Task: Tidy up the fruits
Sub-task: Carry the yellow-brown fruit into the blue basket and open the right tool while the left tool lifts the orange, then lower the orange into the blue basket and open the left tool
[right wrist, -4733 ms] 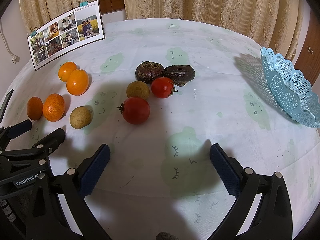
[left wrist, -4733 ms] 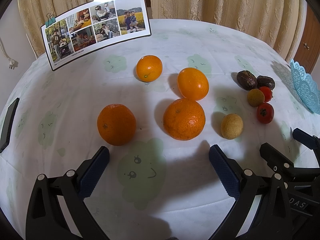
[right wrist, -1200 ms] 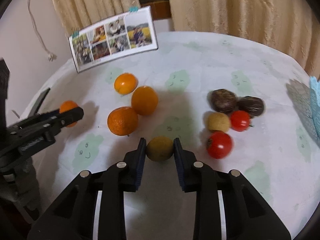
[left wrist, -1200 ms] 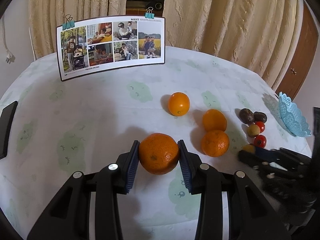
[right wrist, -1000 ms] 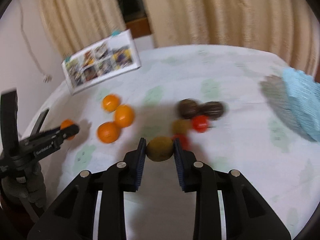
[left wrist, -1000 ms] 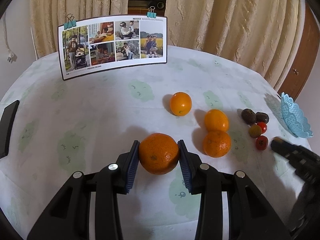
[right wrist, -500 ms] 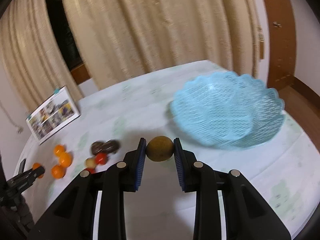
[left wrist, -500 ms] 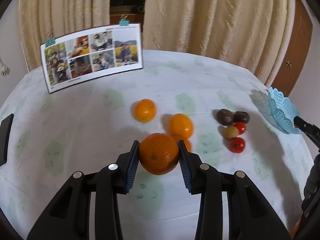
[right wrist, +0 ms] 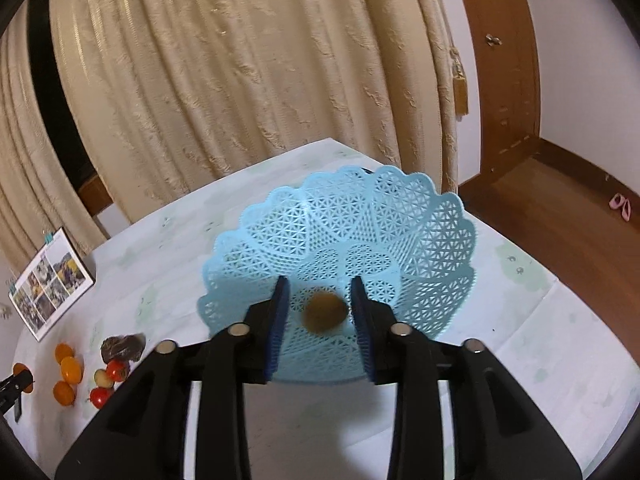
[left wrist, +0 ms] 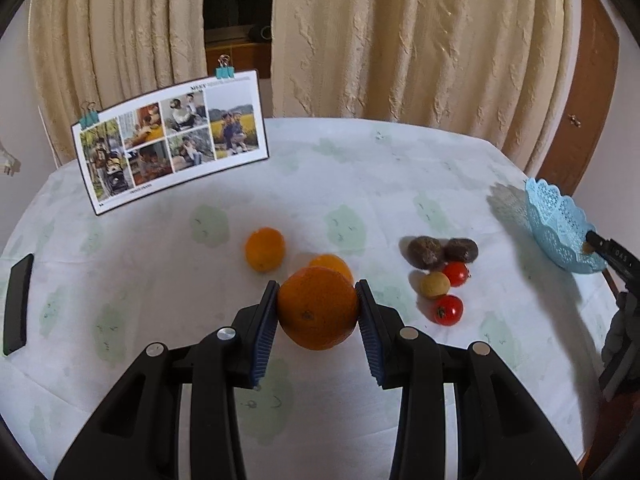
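Patterned tablecloth point(left wrist: 360, 168) over round table, curtains behind. Nearest: left gripper point(left wrist: 318, 312) clenched on large orange point(left wrist: 318, 307), lifted clear of cloth. Right gripper point(right wrist: 318, 312) over blue lattice basket point(right wrist: 420, 248); jaws have just been opening, pads clear of brownish-yellow fruit point(right wrist: 324, 312), blurred between them, dropping into basket. Farther: two oranges point(left wrist: 265, 249), tomatoes point(left wrist: 448, 310), dark fruits point(left wrist: 426, 253) on cloth. Step: first fruit release. Next, likely: right gripper clears away, left brings orange over basket.

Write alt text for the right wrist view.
The right tongs, just opening, release a blurred brown fruit over a light blue lattice basket on the table. More fruits lie far left.
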`<state>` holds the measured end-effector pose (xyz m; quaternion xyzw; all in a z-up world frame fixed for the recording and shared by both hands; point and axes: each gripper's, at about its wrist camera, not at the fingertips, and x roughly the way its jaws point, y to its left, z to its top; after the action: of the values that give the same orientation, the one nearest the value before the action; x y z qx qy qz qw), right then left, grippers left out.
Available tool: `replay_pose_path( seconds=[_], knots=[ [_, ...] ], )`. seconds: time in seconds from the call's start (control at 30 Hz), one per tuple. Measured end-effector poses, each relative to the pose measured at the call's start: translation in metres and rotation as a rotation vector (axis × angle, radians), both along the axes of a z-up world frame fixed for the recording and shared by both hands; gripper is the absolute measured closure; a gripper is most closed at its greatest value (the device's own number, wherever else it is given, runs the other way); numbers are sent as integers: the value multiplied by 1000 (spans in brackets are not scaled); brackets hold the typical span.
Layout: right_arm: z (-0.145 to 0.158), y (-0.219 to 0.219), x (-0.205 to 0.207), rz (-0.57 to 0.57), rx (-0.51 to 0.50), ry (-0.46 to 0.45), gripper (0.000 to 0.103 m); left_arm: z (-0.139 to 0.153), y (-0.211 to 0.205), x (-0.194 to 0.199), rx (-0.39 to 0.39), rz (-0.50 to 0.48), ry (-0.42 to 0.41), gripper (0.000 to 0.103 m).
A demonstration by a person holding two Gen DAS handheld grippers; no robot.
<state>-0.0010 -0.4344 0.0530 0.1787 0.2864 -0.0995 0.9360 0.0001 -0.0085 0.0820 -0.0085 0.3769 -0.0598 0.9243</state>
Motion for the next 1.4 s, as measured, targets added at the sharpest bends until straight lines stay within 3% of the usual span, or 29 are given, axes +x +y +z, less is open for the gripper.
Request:
replay_pose_path(
  seconds=[0.03,0.1,0.33,0.6,0.8,1.13,1.4],
  knots=[
    [-1,-3,-2,-15,10,-13,54,3,1,1,1,7,-4,64],
    [-1,-7,-5,-34,13,-36,50,7,1,2,6,15,-11,64],
    [-2,-15,-16,-85,14,-82,45,36,-11,11,10,7,-54,64],
    [-1,-23,-24,-103,61,-104,40,61,-54,22,30,-51,-105,64],
    [0,-31,-35,-179,62,-126,38,54,-114,34,22,-150,-83,64],
    [2,-51,-54,-318,68,-157,37,27,-260,46,-41,-396,-38,64],
    [3,-65,-70,-415,79,-187,37,-5,-323,52,-45,-453,28,64]
  ],
)
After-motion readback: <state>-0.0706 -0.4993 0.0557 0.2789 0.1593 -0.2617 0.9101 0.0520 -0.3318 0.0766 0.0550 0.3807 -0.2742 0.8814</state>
